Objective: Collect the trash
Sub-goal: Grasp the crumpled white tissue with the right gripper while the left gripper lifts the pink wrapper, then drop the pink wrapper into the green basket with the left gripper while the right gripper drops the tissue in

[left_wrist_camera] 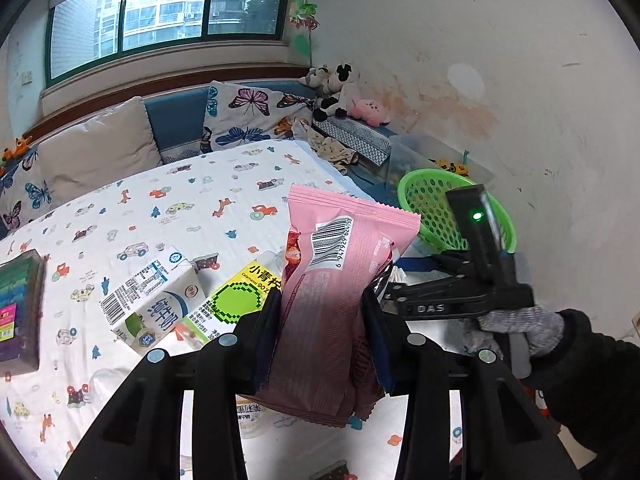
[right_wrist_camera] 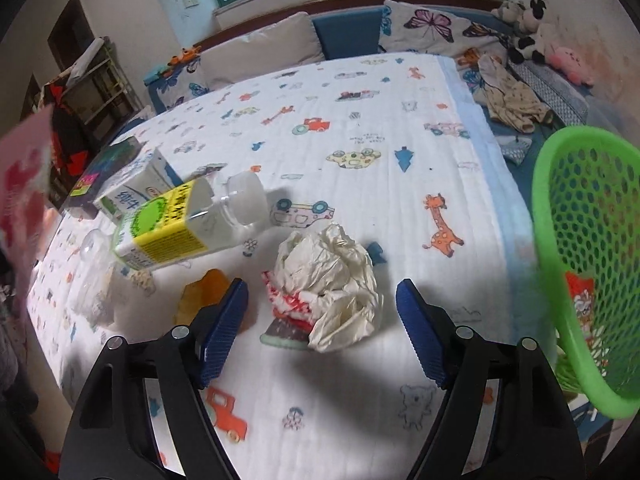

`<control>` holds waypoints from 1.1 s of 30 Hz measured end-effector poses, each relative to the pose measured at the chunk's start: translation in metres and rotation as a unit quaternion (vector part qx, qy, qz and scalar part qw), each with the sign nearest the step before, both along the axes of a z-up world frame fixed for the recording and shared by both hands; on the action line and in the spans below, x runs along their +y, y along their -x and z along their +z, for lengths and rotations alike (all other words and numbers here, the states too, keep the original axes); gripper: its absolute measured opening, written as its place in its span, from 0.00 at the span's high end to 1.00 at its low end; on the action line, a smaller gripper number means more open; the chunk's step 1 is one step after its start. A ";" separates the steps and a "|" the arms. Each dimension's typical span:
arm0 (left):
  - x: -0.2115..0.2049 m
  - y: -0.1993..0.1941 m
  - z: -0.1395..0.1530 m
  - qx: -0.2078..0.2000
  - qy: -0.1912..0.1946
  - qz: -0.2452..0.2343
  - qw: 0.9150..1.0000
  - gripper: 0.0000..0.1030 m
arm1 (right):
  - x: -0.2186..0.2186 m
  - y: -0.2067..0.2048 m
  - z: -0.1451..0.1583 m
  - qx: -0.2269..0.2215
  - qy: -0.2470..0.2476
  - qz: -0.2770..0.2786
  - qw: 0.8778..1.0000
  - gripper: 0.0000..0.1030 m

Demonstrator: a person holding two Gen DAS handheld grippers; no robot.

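My left gripper (left_wrist_camera: 321,300) is shut on a pink snack packet (left_wrist_camera: 340,264), held upright above the bed; the same packet shows blurred at the left edge of the right wrist view (right_wrist_camera: 24,184). My right gripper (right_wrist_camera: 322,288) stands open just over the bed sheet, its blue pads on either side of a crumpled white wrapper with red print (right_wrist_camera: 336,268) and not touching it. A green mesh basket (right_wrist_camera: 584,240) stands at the bed's right edge with a red packet inside; it also shows in the left wrist view (left_wrist_camera: 432,208).
On the sheet lie a milk carton (right_wrist_camera: 132,184), a clear bottle with a yellow-green label (right_wrist_camera: 188,220), an orange scrap (right_wrist_camera: 200,300) and clear plastic (right_wrist_camera: 92,280). A dark box (left_wrist_camera: 20,308) sits at the left. Pillows, plush toys and clothes line the far side.
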State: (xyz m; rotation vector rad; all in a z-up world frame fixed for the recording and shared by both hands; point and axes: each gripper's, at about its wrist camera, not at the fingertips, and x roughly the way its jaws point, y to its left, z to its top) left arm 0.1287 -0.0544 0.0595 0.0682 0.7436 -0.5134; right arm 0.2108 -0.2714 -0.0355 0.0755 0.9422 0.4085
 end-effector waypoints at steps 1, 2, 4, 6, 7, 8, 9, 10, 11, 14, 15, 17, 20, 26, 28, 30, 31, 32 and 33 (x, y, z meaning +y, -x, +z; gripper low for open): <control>0.000 -0.001 0.000 0.000 0.001 -0.001 1.000 0.61 | 0.000 -0.002 -0.002 0.002 0.000 -0.002 1.000 0.29; -0.001 -0.002 0.000 0.000 0.000 -0.002 1.000 0.61 | 0.000 -0.003 -0.004 0.005 -0.001 -0.003 1.000 0.37; -0.003 -0.002 0.000 0.000 0.000 -0.003 1.000 0.61 | 0.000 -0.005 -0.006 0.012 -0.008 -0.003 1.000 0.41; -0.005 -0.003 0.001 0.000 0.000 -0.005 1.000 0.61 | -0.002 -0.004 -0.006 0.010 -0.009 -0.004 1.000 0.45; -0.006 -0.004 0.001 0.000 0.000 -0.006 1.000 0.61 | -0.003 -0.003 -0.005 0.010 -0.012 -0.004 1.000 0.46; -0.008 -0.005 0.001 0.000 0.001 -0.007 1.000 0.61 | -0.005 -0.001 -0.004 0.009 -0.015 -0.004 1.000 0.46; -0.009 -0.006 0.001 0.001 0.002 -0.007 1.000 0.61 | -0.006 0.001 -0.001 0.005 -0.015 -0.004 1.000 0.47; -0.011 -0.008 0.002 0.001 0.002 -0.009 1.000 0.61 | -0.008 0.003 0.001 0.000 -0.015 -0.005 1.000 0.47; -0.012 -0.009 0.002 0.001 0.002 -0.009 1.000 0.61 | -0.009 0.006 0.004 -0.003 -0.016 -0.006 1.000 0.47; -0.020 -0.014 0.003 0.003 0.005 -0.014 1.000 0.61 | -0.017 0.012 0.012 -0.013 -0.018 -0.013 1.000 0.47; -0.022 -0.015 0.004 0.003 0.005 -0.015 1.000 0.61 | -0.021 0.013 0.015 -0.015 -0.018 -0.016 1.000 0.47; -0.028 -0.017 0.006 0.002 0.006 -0.020 1.000 0.61 | -0.029 0.015 0.020 -0.021 -0.018 -0.024 0.999 0.47; -0.039 -0.022 0.009 -0.001 0.008 -0.029 1.000 0.61 | -0.044 0.018 0.028 -0.031 -0.016 -0.038 0.999 0.47; -0.066 -0.035 0.013 -0.002 0.009 -0.046 0.999 0.61 | -0.085 0.020 0.045 -0.049 -0.010 -0.080 0.996 0.47; -0.076 -0.039 0.015 -0.004 0.009 -0.052 0.999 0.61 | -0.100 0.020 0.047 -0.050 -0.005 -0.095 0.994 0.47; -0.087 -0.044 0.018 -0.006 0.008 -0.059 0.998 0.61 | -0.119 0.021 0.048 -0.050 0.002 -0.114 0.992 0.47; -0.091 -0.046 0.019 -0.007 0.009 -0.062 0.998 0.61 | -0.123 0.021 0.047 -0.050 0.004 -0.119 0.992 0.47; -0.097 -0.049 0.020 -0.008 0.009 -0.066 0.998 0.61 | -0.132 0.021 0.047 -0.050 0.007 -0.128 0.990 0.47; -0.102 -0.051 0.021 -0.008 0.009 -0.068 0.998 0.61 | -0.140 0.021 0.047 -0.049 0.010 -0.136 0.990 0.47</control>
